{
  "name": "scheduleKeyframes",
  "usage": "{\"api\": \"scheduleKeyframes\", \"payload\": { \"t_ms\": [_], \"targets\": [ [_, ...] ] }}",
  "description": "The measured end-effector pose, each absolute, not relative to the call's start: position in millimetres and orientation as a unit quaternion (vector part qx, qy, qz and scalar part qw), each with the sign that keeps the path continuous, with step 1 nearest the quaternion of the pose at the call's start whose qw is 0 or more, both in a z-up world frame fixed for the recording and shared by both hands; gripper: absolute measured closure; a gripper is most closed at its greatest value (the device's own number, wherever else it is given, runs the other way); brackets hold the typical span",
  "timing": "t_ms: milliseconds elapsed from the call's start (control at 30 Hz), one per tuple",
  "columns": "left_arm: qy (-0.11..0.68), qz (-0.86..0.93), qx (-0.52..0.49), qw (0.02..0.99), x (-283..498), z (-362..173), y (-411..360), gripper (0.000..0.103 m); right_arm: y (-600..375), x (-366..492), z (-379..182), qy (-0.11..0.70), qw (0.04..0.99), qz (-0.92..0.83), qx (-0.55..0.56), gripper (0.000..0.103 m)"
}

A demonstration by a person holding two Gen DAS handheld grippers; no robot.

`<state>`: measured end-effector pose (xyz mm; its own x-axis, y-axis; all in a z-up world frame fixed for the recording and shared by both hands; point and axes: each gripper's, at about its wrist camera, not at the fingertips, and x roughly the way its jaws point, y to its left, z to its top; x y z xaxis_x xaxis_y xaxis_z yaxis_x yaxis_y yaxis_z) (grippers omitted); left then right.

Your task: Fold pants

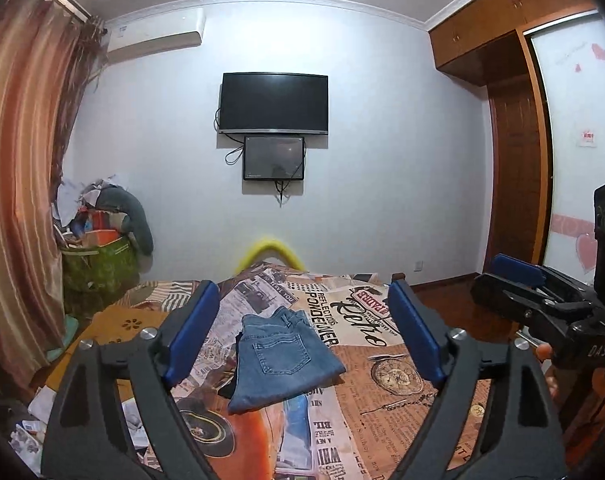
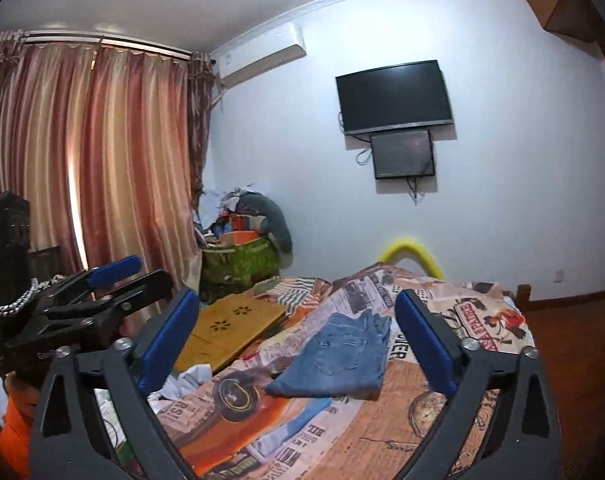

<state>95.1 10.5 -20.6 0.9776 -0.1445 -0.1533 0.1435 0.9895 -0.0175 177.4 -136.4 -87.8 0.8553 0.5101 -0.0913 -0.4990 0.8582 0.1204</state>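
Left wrist view looks over a bed [image 1: 382, 420] covered by a newspaper-print bedspread [image 1: 342, 312], with a dark television [image 1: 274, 102] on the far wall and a smaller screen [image 1: 273, 158] just below it. Striped curtains [image 2: 82, 152] hang at the window. Folded blue jeans [image 1: 280, 356] lie flat on the bedspread, back pocket up, apart from both tools. The left gripper [image 1: 302, 340] hangs above the bed with its jaws spread wide and nothing between them. The right gripper [image 2: 298, 340] is likewise wide apart and empty.
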Motion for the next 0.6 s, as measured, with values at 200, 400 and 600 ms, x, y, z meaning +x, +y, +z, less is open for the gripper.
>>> {"api": "scheduleKeyframes", "payload": {
  "t_ms": [200,400,600],
  "targets": [
    [0.077,-0.070,-0.005,0.995,95.7,-23.9,12.2,0.013,-138.4,174.3,-90.7,0.061,0.966,0.248,0.044,0.001],
    [0.079,-0.070,-0.004,0.994,96.5,-26.8,11.3,0.012,-140.0,172.5,-92.2,0.063,0.965,0.248,0.047,0.001],
    [0.081,-0.069,-0.005,0.994,99.1,-27.8,11.5,0.011,-140.2,170.6,-92.1,0.064,0.966,0.247,0.046,0.001]
  ]
}}
